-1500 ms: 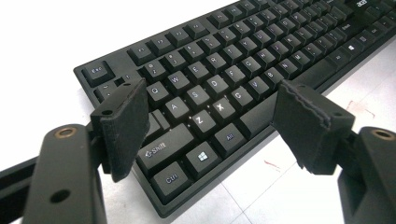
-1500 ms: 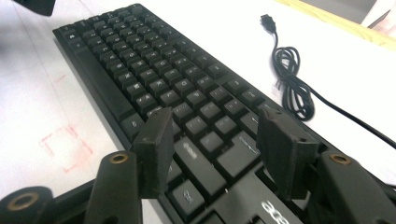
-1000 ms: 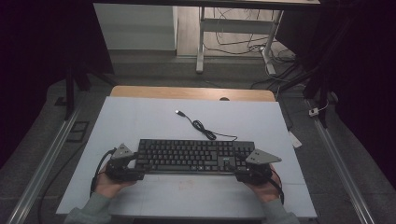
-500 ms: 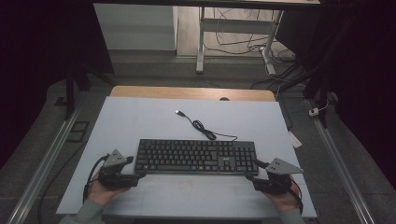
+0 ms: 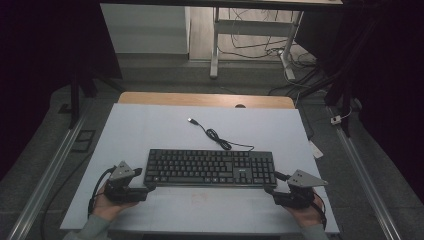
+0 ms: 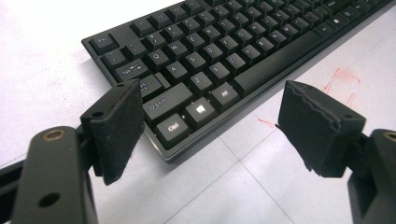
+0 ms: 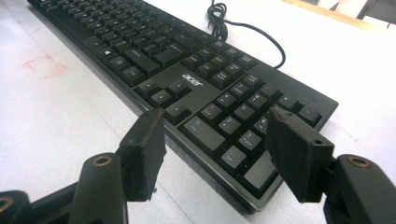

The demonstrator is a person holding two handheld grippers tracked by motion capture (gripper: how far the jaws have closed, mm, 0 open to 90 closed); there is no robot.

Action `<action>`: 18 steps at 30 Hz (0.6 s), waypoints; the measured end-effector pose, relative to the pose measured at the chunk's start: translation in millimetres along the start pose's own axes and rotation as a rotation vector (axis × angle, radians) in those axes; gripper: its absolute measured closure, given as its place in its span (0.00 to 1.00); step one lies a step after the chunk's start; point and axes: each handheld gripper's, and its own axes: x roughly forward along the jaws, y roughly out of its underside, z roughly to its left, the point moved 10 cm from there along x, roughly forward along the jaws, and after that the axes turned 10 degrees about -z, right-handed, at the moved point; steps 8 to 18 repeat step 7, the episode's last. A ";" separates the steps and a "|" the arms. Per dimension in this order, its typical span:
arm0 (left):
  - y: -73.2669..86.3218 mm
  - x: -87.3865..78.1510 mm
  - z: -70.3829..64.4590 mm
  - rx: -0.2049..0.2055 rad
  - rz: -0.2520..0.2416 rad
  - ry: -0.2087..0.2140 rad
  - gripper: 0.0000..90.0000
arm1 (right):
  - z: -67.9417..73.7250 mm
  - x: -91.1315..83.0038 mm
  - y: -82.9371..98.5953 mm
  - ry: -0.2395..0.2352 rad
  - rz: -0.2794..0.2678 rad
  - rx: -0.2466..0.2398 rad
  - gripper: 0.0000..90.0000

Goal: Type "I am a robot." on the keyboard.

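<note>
A white table stands on grey floor. At twelve o'clock, a desk leg and loose cables; the sides lie dark.

I note the keyboard is black plastic: matt keycaps, a slightly glossier frame edge. Its cable looks like smooth black rubber or plastic. The table surface is pale, smooth and matt, with a bare wood strip at its far edge. My left gripper carries rough, foam-like black pads on smooth matt arms.
</note>
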 end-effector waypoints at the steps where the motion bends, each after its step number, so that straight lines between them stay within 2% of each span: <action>1: -0.2 -0.2 0.0 0.001 0.000 0.000 0.25 | 0.4 0.1 -0.2 -0.002 -0.001 0.000 0.42; 18: -1.0 -1.4 2.8 -0.002 -0.005 -0.005 0.25 | 1.9 0.8 -1.2 -0.008 -0.008 -0.001 0.42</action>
